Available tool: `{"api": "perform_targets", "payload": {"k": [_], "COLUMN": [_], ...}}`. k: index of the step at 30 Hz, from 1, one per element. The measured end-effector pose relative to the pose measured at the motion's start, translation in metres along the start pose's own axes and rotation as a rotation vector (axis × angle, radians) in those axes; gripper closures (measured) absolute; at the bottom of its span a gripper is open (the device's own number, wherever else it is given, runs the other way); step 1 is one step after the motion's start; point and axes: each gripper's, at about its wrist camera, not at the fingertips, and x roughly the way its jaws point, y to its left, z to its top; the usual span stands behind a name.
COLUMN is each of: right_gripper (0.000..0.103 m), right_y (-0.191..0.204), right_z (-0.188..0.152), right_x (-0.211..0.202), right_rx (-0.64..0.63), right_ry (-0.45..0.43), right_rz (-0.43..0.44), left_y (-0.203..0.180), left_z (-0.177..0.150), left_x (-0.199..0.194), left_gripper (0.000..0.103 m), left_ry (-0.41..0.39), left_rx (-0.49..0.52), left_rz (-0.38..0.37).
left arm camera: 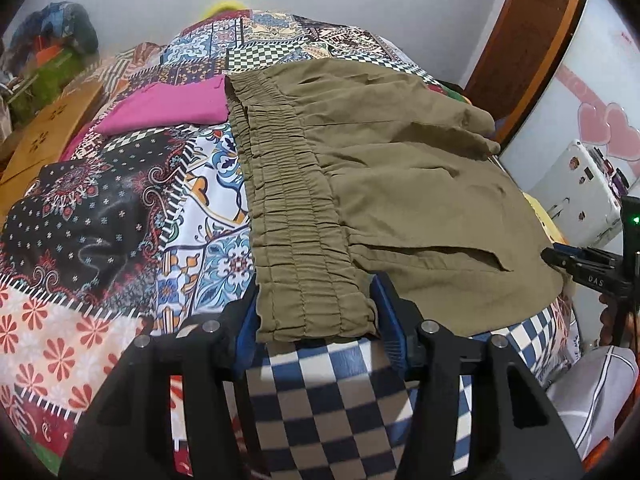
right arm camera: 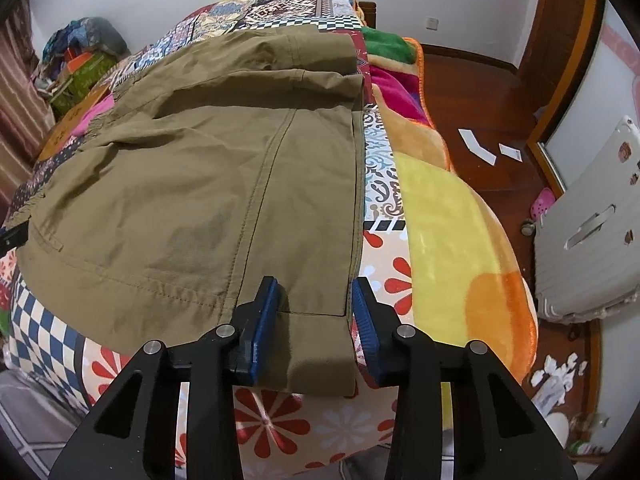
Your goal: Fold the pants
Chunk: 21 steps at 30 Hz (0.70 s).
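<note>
Olive pants (left arm camera: 400, 168) lie folded flat on a patchwork bedspread (left arm camera: 100, 220). Their gathered elastic waistband (left arm camera: 292, 216) runs toward me in the left wrist view. My left gripper (left arm camera: 316, 320) stands over the near corner of the waistband, blue pads on either side and the fabric lying flat between them, not pinched. In the right wrist view the pants (right arm camera: 200, 184) end in a hemmed leg corner at the bed's near edge. My right gripper (right arm camera: 316, 308) straddles that corner, and the cloth sits unbunched between its pads. The right gripper's black frame (left arm camera: 596, 276) shows at the far right.
A magenta garment (left arm camera: 168, 104) lies beyond the waistband. A yellow and orange blanket (right arm camera: 460, 240) hangs over the bed's right side. A white suitcase (right arm camera: 588, 232) stands on the wooden floor (right arm camera: 480, 92). A clutter pile (left arm camera: 52, 40) sits at the far left.
</note>
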Motion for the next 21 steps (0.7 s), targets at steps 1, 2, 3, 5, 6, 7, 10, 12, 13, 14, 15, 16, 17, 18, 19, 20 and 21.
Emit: {"api": "perform_targets", "payload": {"k": [1, 2, 3, 5, 6, 7, 10, 12, 13, 14, 15, 16, 17, 18, 19, 20, 21], "right_gripper": [0.068, 0.068, 0.068, 0.067, 0.065, 0.059, 0.047, 0.043, 0.043, 0.043, 0.043, 0.043, 0.043, 0.043, 0.043, 0.043, 0.043], "right_y": [-0.001, -0.002, -0.006, -0.010, -0.015, -0.018, -0.025, -0.027, -0.028, -0.029, -0.030, -0.030, -0.030, -0.031, -0.030, -0.030, -0.026], "right_z": [0.001, 0.003, 0.007, 0.014, 0.021, 0.025, 0.044, 0.058, 0.069, 0.073, 0.085, 0.091, 0.097, 0.107, 0.113, 0.123, 0.131], "right_x": [0.000, -0.001, -0.003, -0.008, -0.013, -0.015, -0.022, -0.023, -0.021, -0.019, -0.015, -0.013, -0.009, -0.003, -0.001, 0.006, 0.010], "right_rx": [-0.001, 0.002, 0.011, 0.018, 0.025, 0.031, 0.046, 0.044, 0.038, 0.035, 0.029, 0.026, 0.023, 0.021, 0.017, -0.002, -0.026], "right_ry": [0.008, 0.014, 0.011, -0.009, -0.026, -0.041, -0.102, -0.130, -0.145, -0.150, -0.158, -0.166, -0.174, -0.181, -0.189, -0.203, -0.212], "right_rz": [0.003, 0.004, -0.006, -0.031, -0.038, -0.039, -0.046, -0.051, -0.052, -0.052, -0.052, -0.049, -0.046, -0.048, -0.055, -0.073, -0.095], "left_y": [0.002, 0.003, 0.004, 0.007, 0.009, 0.012, 0.019, 0.024, 0.025, 0.027, 0.028, 0.028, 0.030, 0.030, 0.031, 0.032, 0.035], "left_z": [0.002, 0.004, 0.007, 0.013, 0.019, 0.026, 0.047, 0.061, 0.068, 0.079, 0.087, 0.094, 0.105, 0.111, 0.118, 0.126, 0.136], "left_x": [-0.001, -0.003, -0.006, -0.016, -0.022, -0.027, -0.030, -0.025, -0.022, -0.014, -0.008, -0.002, 0.008, 0.015, 0.021, 0.028, 0.037], "left_gripper": [0.046, 0.045, 0.041, 0.038, 0.036, 0.033, 0.027, 0.025, 0.025, 0.025, 0.025, 0.025, 0.025, 0.025, 0.025, 0.025, 0.025], "left_ry": [0.009, 0.016, 0.012, -0.015, -0.041, -0.062, -0.103, -0.111, -0.112, -0.113, -0.115, -0.118, -0.122, -0.122, -0.120, -0.121, -0.123], "left_rx": [-0.004, -0.001, -0.002, -0.005, -0.002, 0.003, -0.005, -0.012, -0.012, -0.007, -0.003, 0.000, 0.007, 0.014, 0.021, 0.028, 0.032], "left_rz": [0.001, 0.008, 0.012, 0.029, 0.055, 0.077, 0.105, 0.115, 0.120, 0.130, 0.139, 0.148, 0.162, 0.171, 0.178, 0.182, 0.184]}}
